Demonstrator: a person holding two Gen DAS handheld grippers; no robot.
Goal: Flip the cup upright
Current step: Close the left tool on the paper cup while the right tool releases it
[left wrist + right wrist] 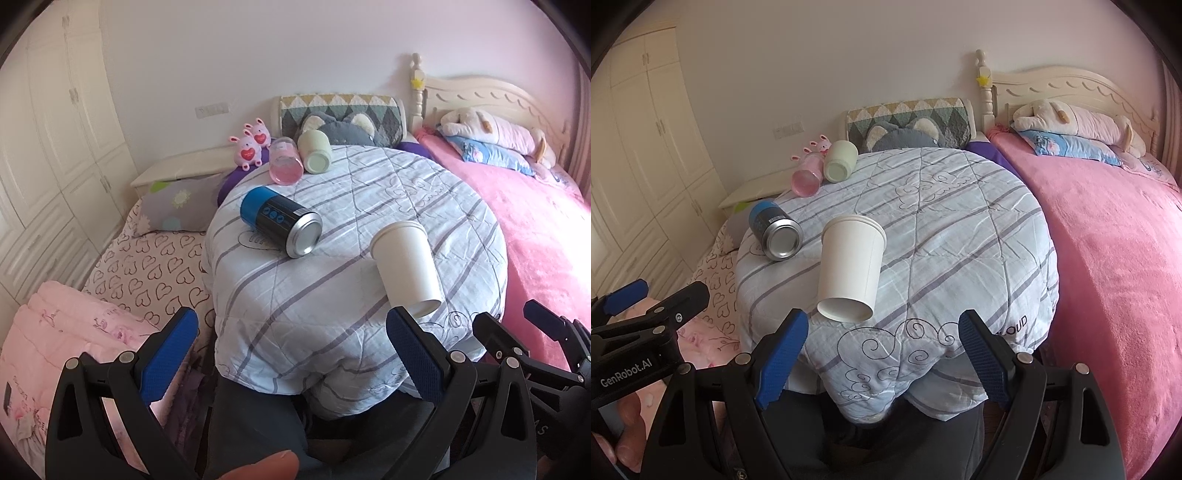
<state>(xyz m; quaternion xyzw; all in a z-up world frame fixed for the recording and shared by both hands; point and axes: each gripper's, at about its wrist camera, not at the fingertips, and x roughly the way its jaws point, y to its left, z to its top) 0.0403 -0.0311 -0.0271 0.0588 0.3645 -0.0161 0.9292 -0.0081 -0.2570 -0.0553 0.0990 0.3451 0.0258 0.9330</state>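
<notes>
Your white paper cup [849, 266] is lying on its side on the striped quilt [960, 236] that covers the round surface, close to the near edge. Its closed base faces you and its rimmed mouth points toward the far edge, so it is not yet upright.

Your right gripper [882, 345] hangs just off the near edge with its jaws spread wide and nothing between them. The cup's base sits just beyond the gap between the blue pads [781, 363], apart from both. Your left gripper [291, 345] is likewise released, jaws wide and empty, hovering off the near edge. From its camera the cup [406, 269] lies ahead and to the right, its base just above the right-hand pad [413, 360]; you cannot tell from this view whether they touch. Each gripper shows at the side of the other's view.

Left of the white cup, near the left edge, a blue and black can [774, 229] lies on its side with its silver end toward you. At the far left edge a pink tumbler [806, 178] and a pale green cup [840, 161] lie tipped over, just beside each other. Two pink plush rabbits [251, 146] stand behind them, off the quilt. A pink blanket [1108, 258] covers the bed on the right
</notes>
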